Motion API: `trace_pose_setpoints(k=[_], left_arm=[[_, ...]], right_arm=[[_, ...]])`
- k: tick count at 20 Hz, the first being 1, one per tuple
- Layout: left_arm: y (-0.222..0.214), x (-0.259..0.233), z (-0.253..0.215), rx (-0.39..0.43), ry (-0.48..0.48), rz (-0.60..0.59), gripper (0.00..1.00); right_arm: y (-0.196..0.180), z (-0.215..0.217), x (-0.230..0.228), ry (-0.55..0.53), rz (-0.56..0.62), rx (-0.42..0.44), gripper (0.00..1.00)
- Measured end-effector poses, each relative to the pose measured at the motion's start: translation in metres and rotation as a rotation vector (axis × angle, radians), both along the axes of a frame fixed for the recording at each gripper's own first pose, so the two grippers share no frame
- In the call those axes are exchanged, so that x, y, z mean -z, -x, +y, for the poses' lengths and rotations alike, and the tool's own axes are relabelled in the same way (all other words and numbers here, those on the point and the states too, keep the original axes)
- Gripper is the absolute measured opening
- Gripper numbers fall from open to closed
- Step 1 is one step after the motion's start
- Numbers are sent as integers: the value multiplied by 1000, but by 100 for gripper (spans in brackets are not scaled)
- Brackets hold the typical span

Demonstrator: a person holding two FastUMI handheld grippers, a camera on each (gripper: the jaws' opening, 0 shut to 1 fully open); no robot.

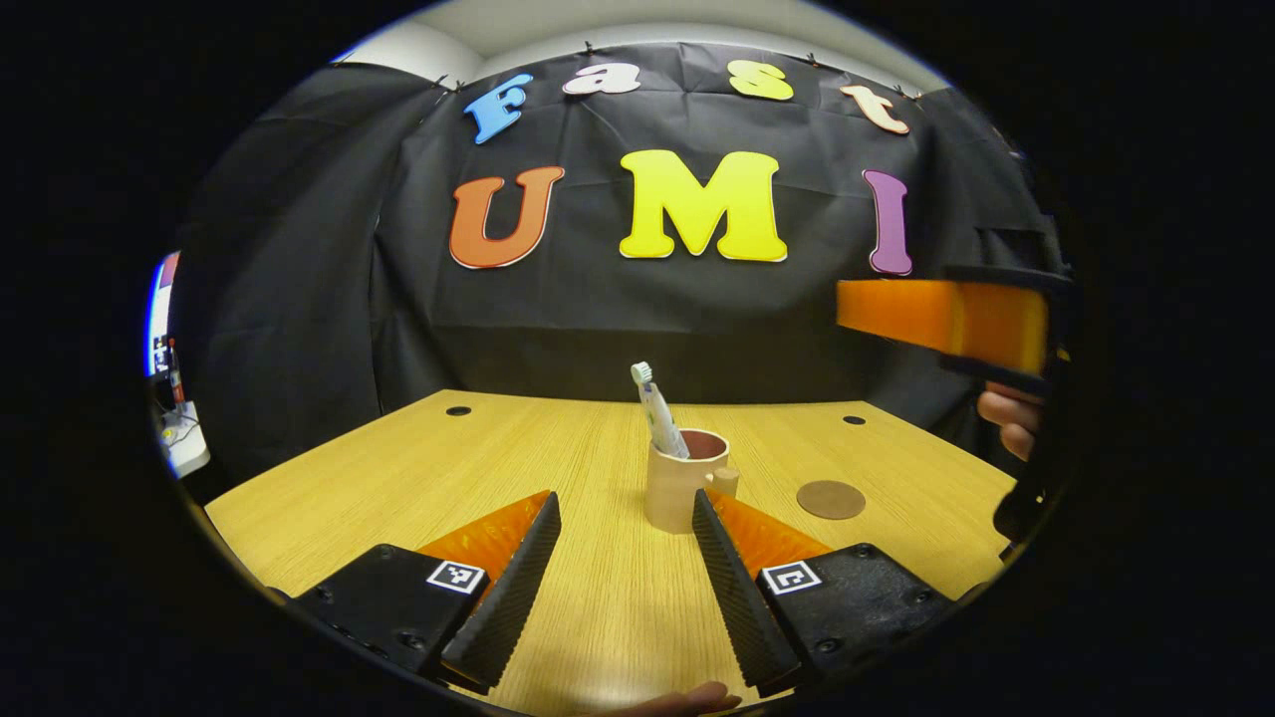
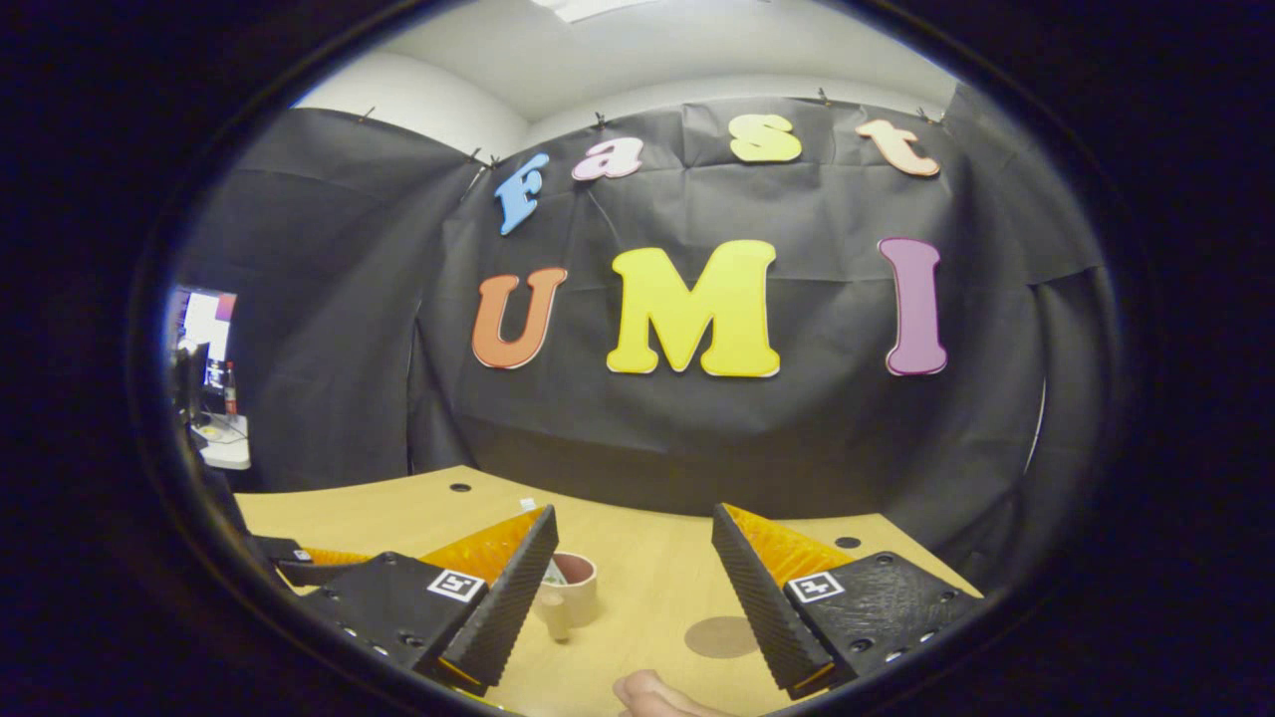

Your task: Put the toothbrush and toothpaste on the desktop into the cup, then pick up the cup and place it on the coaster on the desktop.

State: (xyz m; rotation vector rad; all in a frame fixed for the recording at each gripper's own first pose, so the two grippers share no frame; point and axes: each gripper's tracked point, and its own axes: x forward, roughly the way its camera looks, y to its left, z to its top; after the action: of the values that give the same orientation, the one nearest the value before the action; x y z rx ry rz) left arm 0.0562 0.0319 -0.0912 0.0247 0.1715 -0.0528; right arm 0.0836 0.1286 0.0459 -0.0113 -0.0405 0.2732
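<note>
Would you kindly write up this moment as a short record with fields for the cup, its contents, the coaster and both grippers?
cup: upright on the desk, not on the coaster
contents: toothbrush standing in the cup, head up; toothpaste cannot be told
coaster: bare, to the cup's right in the left gripper view
left gripper: open, holding nothing, cup just ahead of it
right gripper: open, holding nothing, above the desk
</note>
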Motion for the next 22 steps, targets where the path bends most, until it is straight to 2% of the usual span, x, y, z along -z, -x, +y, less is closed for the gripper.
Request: trace_pose_setpoints(k=[3,7,11,13,17,22], left_arm=[[-20,-15,-19,7,-19,19,86],[-41,-48,-29,-34,-96,-3,86],[-53,-68,-47,-21,-65,37,85],[-59,-74,-48,-40,-74,64,83],[-65,-53,-57,-46,-66,223,83],[-68,1,-67,-58,-53,443,83]], right_arm=[[22,-28,7,17,-19,31,95],[39,-62,12,10,-24,55,96],[41,-91,15,18,-47,80,96],[42,-102,16,12,-52,83,96],[40,-118,15,-57,-37,70,94],[35,-138,12,-92,-29,75,96]])
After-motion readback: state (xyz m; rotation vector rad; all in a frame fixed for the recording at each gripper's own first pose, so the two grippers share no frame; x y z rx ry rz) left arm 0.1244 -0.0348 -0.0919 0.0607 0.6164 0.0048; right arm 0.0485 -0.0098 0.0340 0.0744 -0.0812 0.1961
